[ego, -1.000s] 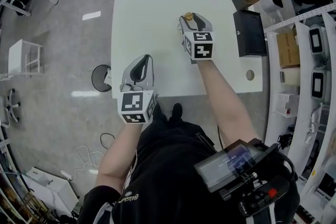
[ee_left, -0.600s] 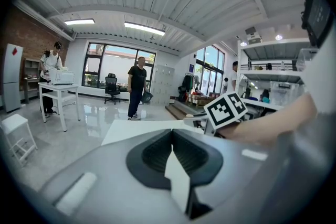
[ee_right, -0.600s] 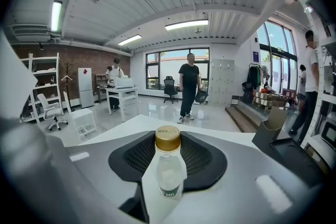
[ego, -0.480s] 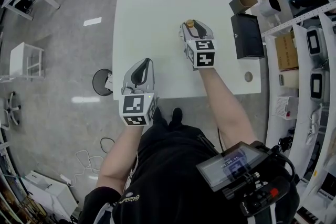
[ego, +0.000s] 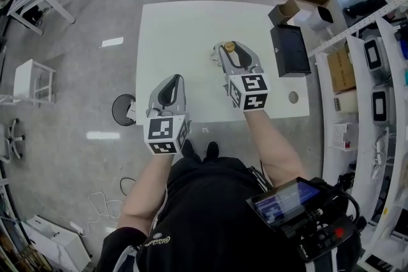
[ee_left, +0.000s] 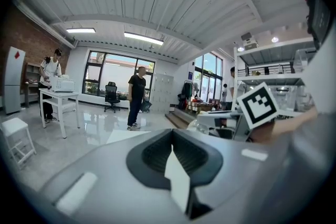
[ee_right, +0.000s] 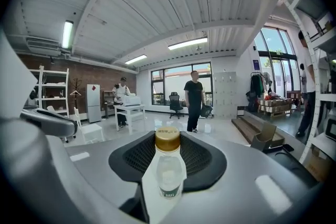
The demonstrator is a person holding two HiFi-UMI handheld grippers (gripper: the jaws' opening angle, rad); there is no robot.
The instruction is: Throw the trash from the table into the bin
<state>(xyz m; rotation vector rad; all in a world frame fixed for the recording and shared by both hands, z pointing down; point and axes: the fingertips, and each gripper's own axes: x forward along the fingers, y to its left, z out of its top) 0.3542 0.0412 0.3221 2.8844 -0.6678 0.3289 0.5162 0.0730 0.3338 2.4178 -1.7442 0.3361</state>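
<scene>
A small clear plastic bottle [ee_right: 167,165] with a gold cap [ego: 229,46] stands upright between the jaws of my right gripper [ego: 231,49]. Those jaws have just been closing on it and are now shut on its body, holding it above the white table [ego: 178,28]. My left gripper [ego: 171,81] hovers over the table's near left edge, its jaws shut with nothing between them [ee_left: 170,147]. The round black bin [ego: 122,109] stands on the floor left of the table, partly hidden behind the left gripper.
A black box [ego: 290,51] lies at the table's right edge, with an open cardboard box [ego: 285,9] behind it and a small round disc [ego: 292,97] near the front right corner. Shelving lines the right side. A person [ee_right: 194,99] stands far across the room.
The right gripper's jaws have closed on the bottle, and it has lifted off the table and come back toward me. The left gripper has risen slightly.
</scene>
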